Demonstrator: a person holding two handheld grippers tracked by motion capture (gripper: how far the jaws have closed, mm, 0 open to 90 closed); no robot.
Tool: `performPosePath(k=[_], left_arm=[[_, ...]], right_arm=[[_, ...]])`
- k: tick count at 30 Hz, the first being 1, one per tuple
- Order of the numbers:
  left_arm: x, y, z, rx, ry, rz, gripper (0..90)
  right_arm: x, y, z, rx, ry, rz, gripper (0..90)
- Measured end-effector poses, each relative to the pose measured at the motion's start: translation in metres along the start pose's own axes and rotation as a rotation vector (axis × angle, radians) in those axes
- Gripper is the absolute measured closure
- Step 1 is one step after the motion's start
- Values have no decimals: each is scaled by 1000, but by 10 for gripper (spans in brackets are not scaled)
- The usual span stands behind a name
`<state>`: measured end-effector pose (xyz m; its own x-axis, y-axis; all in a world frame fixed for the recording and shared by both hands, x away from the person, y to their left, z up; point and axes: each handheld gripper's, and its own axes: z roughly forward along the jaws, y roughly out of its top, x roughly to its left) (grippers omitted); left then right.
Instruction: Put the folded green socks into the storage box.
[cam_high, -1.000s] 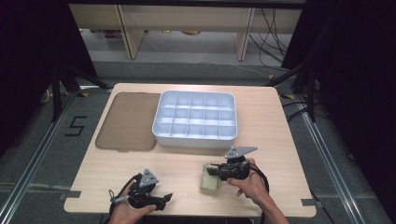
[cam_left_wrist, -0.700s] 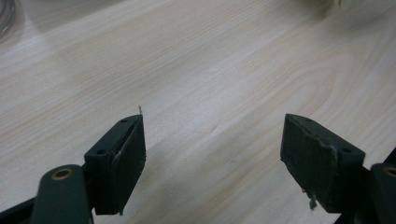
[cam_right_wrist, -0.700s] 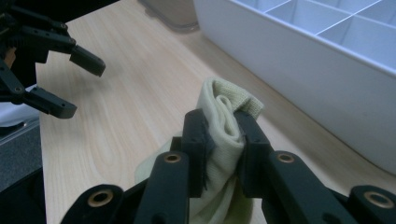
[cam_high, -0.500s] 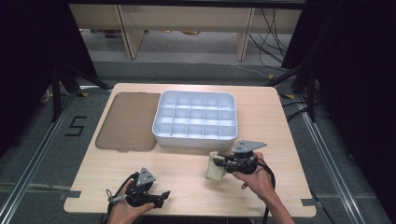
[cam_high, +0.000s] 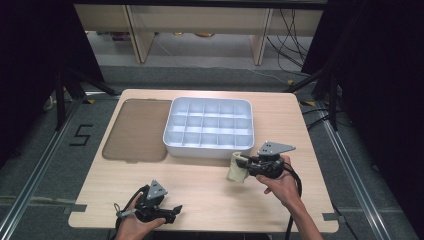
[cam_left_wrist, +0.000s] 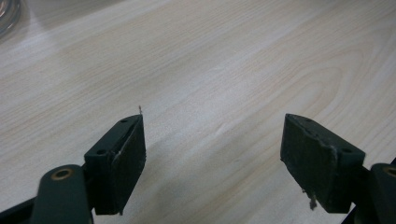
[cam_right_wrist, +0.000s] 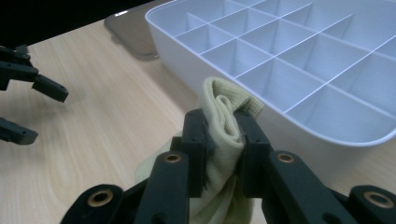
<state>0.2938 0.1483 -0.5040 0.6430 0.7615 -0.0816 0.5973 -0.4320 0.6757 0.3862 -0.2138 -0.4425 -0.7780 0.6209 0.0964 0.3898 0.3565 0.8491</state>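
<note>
Right hand-held gripper (cam_right_wrist: 219, 140) clamped on rolled pale-yellow knit cloth (cam_right_wrist: 224, 121), lifted off light wooden tabletop (cam_high: 210, 185), just beside white plastic compartment tray (cam_high: 208, 127). Step: carry. Next: position over cell, release. Left hand-held gripper (cam_left_wrist: 212, 154) open, idle.

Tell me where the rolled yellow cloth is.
The rolled yellow cloth is pinched in the right gripper, right of centre in the high view, just in front of the white divided tray.

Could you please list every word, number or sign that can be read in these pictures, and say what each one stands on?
"5": marked in dark strokes on the grey floor left of the table, in the high view.
No other text is readable; the white divided tray, brown lid and yellowish cloth bear none.
</note>
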Motion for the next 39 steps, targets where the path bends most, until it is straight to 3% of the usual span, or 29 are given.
performPosePath(k=[3,6,7,10,12,15,16,18,21,22,23,29,30,34,35,37,39], left_arm=[[0,0,1,2,-3,-3,220],[0,1,0,1,1,8,220],[-1,0,0,-3,-2,-8,220],[-1,0,0,3,2,1,220],[0,1,1,3,0,8,220],[0,1,1,1,-3,-4,220],[-1,0,0,3,4,-3,220],[-1,0,0,0,4,6,220],[-1,0,-1,-3,7,1,220],[0,1,-1,4,10,8,220],[0,1,-1,3,8,7,220],[0,1,0,5,7,-5,220],[0,1,0,5,9,-3,220],[1,1,0,12,14,10,220],[1,1,0,8,12,11,220],[0,1,1,5,13,12,220],[-1,0,1,4,3,-2,220]], right_arm=[[-3,4,-4,-12,-7,11,764],[-7,9,-9,-27,-22,-14,764],[-6,10,-9,-32,-19,18,764],[-11,16,-16,-45,-47,-19,764],[-10,20,-19,-59,-40,7,764],[-13,27,-24,-77,-62,-17,764],[-13,28,-24,-82,-46,-2,764],[-16,30,-26,-87,-66,-22,764],[-17,31,-25,-92,-69,-18,764],[-16,31,-25,-90,-64,8,764],[-16,31,-24,-105,-73,-5,764],[-19,36,-27,-103,-83,-19,764],[-17,36,-27,-103,-81,8,764],[-21,41,-30,-101,-94,4,764],[-24,43,-32,-100,-104,-23,764],[-25,47,-33,-94,-103,4,764],[-27,51,-34,-92,-117,2,764]])
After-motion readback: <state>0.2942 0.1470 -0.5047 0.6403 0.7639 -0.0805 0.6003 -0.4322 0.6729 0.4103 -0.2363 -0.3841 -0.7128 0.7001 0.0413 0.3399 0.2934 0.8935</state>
